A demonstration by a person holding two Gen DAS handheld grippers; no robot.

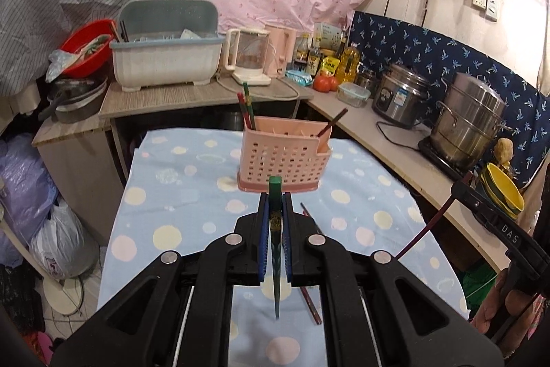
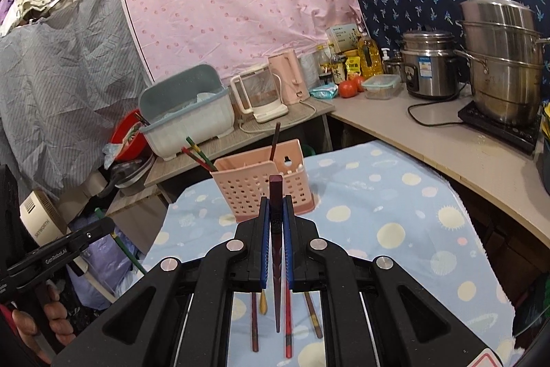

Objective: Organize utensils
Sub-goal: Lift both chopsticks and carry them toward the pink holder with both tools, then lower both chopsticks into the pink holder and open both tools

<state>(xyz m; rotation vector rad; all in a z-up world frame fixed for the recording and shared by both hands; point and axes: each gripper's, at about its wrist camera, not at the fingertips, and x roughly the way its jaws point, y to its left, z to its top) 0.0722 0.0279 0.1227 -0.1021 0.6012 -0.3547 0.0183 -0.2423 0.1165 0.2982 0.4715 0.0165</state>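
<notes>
A pink perforated utensil holder (image 1: 283,160) (image 2: 263,191) stands on the dotted blue cloth, with a few chopsticks (image 1: 245,107) (image 2: 199,155) sticking out of it. My left gripper (image 1: 275,198) is shut on a green chopstick (image 1: 275,222), held above the cloth just short of the holder. My right gripper (image 2: 275,200) is shut on a dark maroon chopstick (image 2: 276,229), also in front of the holder. Loose chopsticks (image 2: 288,325) lie on the cloth beneath the right gripper, and one (image 1: 311,267) lies under the left. The right gripper (image 1: 488,208) shows at the left wrist view's right edge.
The cloth-covered table (image 1: 178,195) (image 2: 395,195) meets a counter with a steel rice cooker (image 1: 398,95) (image 2: 428,67), a stacked steamer pot (image 1: 471,122) (image 2: 505,64), a kettle (image 1: 249,57), bottles and tomatoes (image 1: 325,82). A grey dish bin (image 1: 168,47) and red basin (image 1: 87,47) stand behind.
</notes>
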